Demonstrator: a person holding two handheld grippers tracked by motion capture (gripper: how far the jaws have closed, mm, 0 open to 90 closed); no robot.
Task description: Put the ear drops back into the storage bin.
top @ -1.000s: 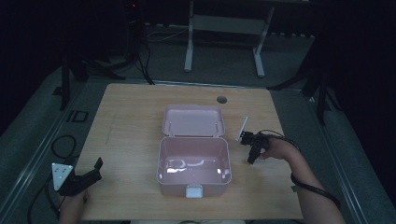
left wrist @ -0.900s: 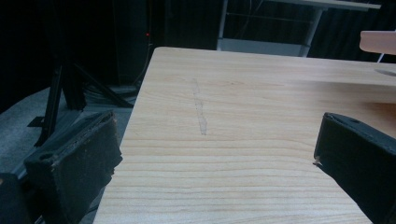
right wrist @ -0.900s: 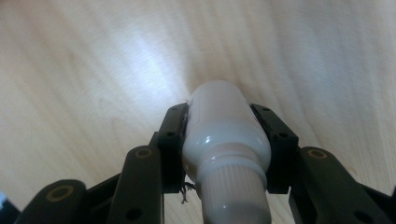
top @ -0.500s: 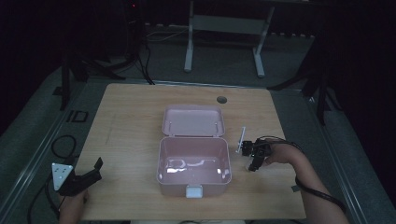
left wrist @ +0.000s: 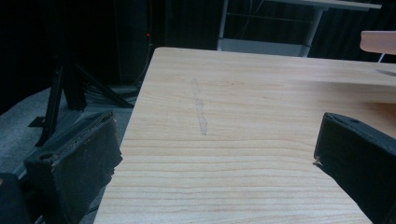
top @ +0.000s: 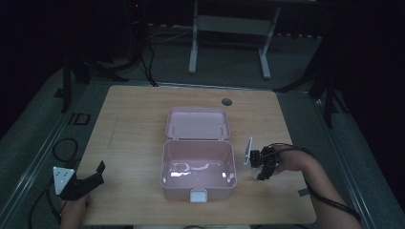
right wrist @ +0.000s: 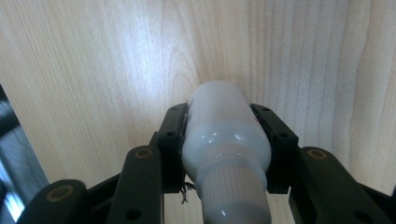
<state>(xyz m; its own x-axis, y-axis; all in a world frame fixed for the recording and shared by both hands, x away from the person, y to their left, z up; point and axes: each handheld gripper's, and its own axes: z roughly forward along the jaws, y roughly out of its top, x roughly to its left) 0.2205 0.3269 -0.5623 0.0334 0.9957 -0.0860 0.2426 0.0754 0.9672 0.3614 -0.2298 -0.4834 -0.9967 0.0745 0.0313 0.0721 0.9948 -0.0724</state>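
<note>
The right gripper (right wrist: pixel 226 140) clamps a small white plastic bottle (right wrist: pixel 224 144); the open pink plastic box (top: pixel 198 164) beside it probably receives it next, while the left gripper (top: pixel 88 179) rests open.

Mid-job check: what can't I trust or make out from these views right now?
- White bottle in the right gripper: its cap end runs off the bottom edge of the right gripper view; in the high view it is too small to read.
- Pink box: glare on the floor hides whether anything lies inside.
- Left gripper: the left gripper view's edges cut off both jaws.
</note>
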